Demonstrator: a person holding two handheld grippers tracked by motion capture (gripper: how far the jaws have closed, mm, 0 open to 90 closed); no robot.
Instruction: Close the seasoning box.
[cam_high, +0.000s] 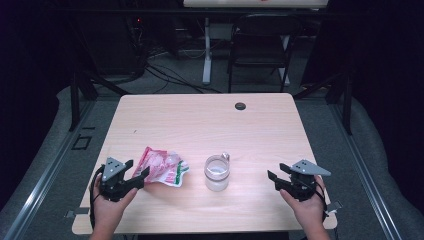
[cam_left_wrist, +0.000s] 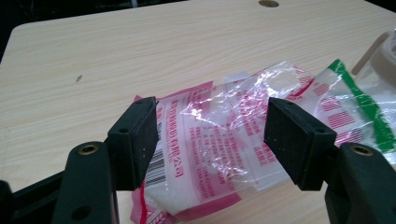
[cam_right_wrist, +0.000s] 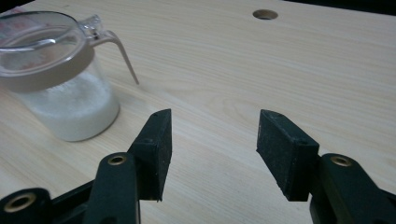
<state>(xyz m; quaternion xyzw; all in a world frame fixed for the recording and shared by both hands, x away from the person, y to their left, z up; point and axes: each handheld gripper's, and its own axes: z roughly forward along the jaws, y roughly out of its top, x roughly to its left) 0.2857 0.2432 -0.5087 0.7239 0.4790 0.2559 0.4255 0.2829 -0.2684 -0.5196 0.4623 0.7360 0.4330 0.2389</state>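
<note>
On the plastic bag (cam_left_wrist: 219, 140) in your left gripper view you can see red Chinese print and a black barcode at its near edge. The characters are too small and creased to read reliably.

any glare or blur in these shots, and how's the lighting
High view: table evenly lit, surroundings dark, slightly soft. Left gripper view: glare streaks on the crinkled plastic bag, near jaws soft. Right gripper view: a soft sheen on the jar lid, no harsh shadows.
</note>
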